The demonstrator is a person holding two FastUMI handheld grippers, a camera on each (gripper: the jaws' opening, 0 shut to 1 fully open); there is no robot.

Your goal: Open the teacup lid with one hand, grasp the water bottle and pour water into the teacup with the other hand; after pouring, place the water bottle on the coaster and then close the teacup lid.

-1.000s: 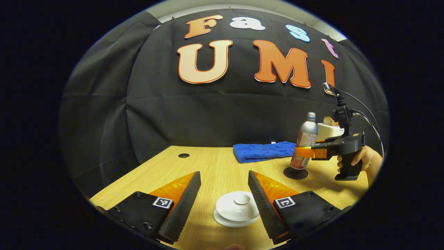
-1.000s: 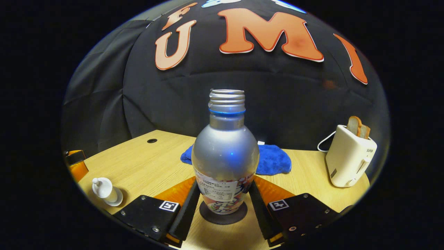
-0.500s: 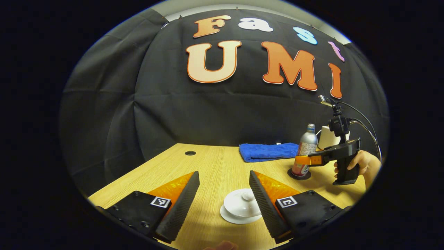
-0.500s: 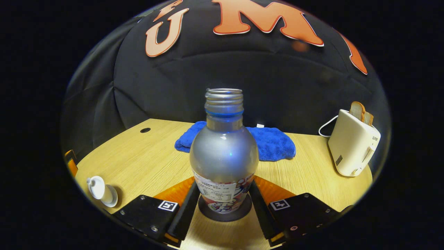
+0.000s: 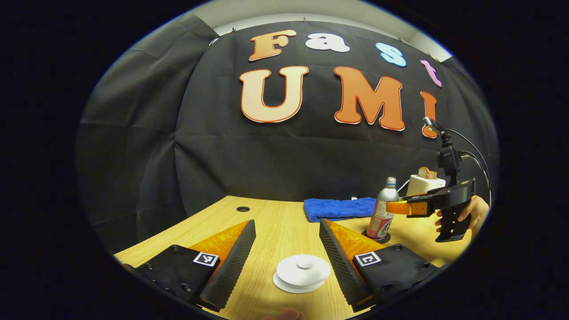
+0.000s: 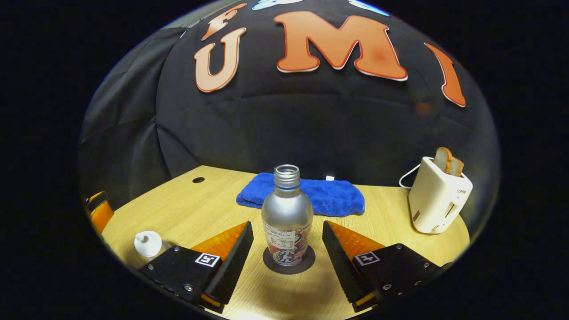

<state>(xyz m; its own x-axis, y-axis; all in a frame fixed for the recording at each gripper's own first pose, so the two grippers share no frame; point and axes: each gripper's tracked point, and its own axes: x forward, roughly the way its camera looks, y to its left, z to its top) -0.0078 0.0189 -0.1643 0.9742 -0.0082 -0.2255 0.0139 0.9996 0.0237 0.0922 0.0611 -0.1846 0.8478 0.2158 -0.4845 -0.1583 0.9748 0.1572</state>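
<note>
A white teacup [image 5: 301,274] with its lid [image 5: 304,268] seated on top stands on the near part of the wooden table [image 5: 275,218], directly ahead of the left gripper [image 5: 284,253] and between the lines of its two fingers. In the left gripper view the knob on the lid sits slightly right of the midline, closer to the right finger than to the left one. The left gripper is spread wide and holds nothing; neither finger touches the cup.

Farther off and to the right, the water bottle [image 6: 286,222] stands upright on a dark round coaster [image 6: 289,265], its mouth uncapped and its long axis vertical. In the right gripper view the right gripper [image 6: 288,249] is also spread wide and empty, its fingers flanking the bottle on either side with table showing between each finger and the bottle. From the left gripper view the same gripper shows at the far right, level with the bottle's upper body and held in a person's hand [image 5: 470,212].

With the bottle on the coaster and the lid on the cup, the task appears at or near its end. The left gripper is much the nearer of the two to the teacup.

Beyond the bottle lie a folded blue towel [image 6: 311,194] at the table's far edge and, to the right, a cream toaster [image 6: 438,198] with bread in its slots.
</note>
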